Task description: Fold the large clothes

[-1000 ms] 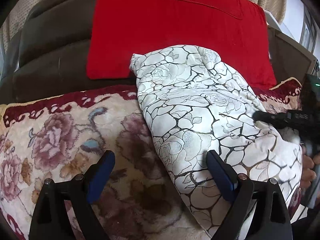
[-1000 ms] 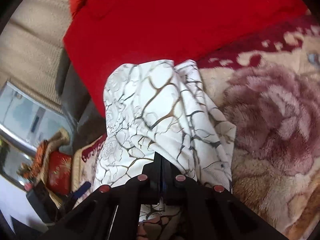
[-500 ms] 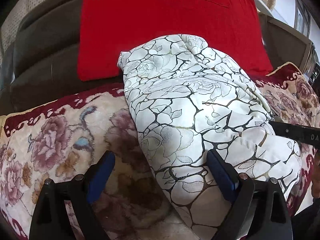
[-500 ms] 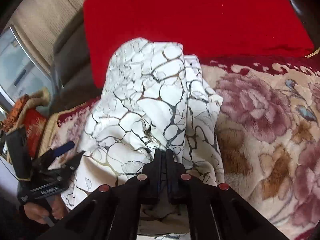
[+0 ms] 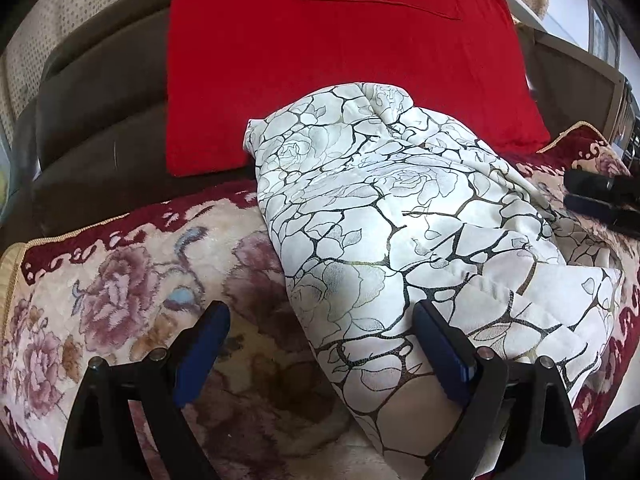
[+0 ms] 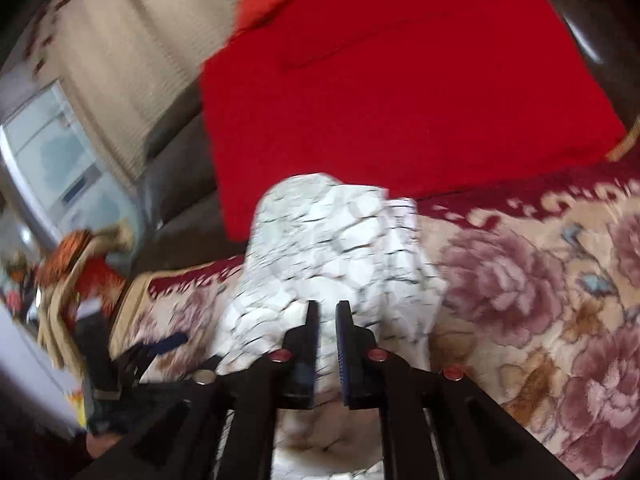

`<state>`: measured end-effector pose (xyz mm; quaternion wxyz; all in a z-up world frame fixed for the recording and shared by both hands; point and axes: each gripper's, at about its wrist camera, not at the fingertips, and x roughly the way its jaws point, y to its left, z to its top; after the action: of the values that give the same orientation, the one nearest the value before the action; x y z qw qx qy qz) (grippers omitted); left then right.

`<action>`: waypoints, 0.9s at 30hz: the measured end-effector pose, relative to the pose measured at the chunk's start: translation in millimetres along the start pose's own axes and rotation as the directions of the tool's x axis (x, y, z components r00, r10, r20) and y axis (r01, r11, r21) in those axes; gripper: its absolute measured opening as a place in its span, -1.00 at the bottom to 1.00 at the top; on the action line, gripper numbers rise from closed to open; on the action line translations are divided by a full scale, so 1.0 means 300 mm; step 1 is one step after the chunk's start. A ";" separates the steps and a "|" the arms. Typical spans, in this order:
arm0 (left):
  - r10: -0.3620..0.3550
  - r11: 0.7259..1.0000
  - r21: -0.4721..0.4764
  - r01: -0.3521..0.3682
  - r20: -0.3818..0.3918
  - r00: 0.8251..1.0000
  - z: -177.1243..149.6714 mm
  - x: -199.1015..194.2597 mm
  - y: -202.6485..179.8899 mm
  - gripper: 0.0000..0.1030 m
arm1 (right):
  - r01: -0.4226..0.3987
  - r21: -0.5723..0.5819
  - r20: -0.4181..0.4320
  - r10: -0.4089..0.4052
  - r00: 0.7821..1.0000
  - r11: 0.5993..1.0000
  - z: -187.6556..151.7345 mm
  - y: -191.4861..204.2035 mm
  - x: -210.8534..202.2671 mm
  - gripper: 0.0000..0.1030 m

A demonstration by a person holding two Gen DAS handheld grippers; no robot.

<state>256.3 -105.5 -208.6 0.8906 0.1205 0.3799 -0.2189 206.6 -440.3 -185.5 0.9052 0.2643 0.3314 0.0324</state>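
Both wrist cams — same garment (image 5: 400,216), close.

Big red cushion (image 5: 344,60) leans against the dark brown sofa back (image 5: 100,120). The seat is covered with a plush floral blanket (image 5: 132,280), pink roses on cream with a dark red border and gold trim. Beige curtain (image 6: 132,52) behind, plus a window (image 6: 52,156) off to one side, kinda blurry.

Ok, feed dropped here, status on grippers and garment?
Left gripper open, empty. Right gripper opening, off white garment. Garment bundled on floral blanket. Nothing blocking.
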 end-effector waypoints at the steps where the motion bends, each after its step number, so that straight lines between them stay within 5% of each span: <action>1: -0.001 1.000 0.003 0.001 0.000 1.000 0.000 0.000 0.000 0.80 | -0.011 0.059 -0.020 0.012 1.000 0.998 0.004 -0.032 0.020 0.45; 9: 0.001 1.000 0.015 -0.001 0.001 1.000 0.012 0.004 -0.007 0.80 | -0.037 0.149 -0.067 0.047 0.997 0.988 0.029 -0.107 0.130 0.52; 15: -0.013 1.000 0.012 0.013 0.000 1.000 0.019 0.009 -0.001 0.80 | -0.066 0.147 -0.027 0.070 0.997 0.987 0.044 -0.112 0.131 0.52; 20: -0.080 0.996 -0.031 0.080 0.000 0.997 0.043 0.014 0.044 0.80 | -0.014 0.135 -0.033 0.019 0.999 0.991 0.055 -0.120 0.150 0.52; 24: -0.237 0.953 -0.200 0.229 -0.019 0.971 0.061 0.061 0.165 0.81 | -0.021 0.178 -0.064 0.033 0.997 0.984 0.056 -0.177 0.172 0.52; 27: -0.379 0.866 -0.363 0.343 -0.031 0.925 0.063 0.132 0.247 0.81 | -0.064 0.211 -0.082 0.083 0.993 0.975 0.052 -0.212 0.181 0.52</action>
<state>328.2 -59.5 -221.0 0.8206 -0.1026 0.4730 -0.3038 251.2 -489.2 -239.0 0.8548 0.3680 0.3634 0.0428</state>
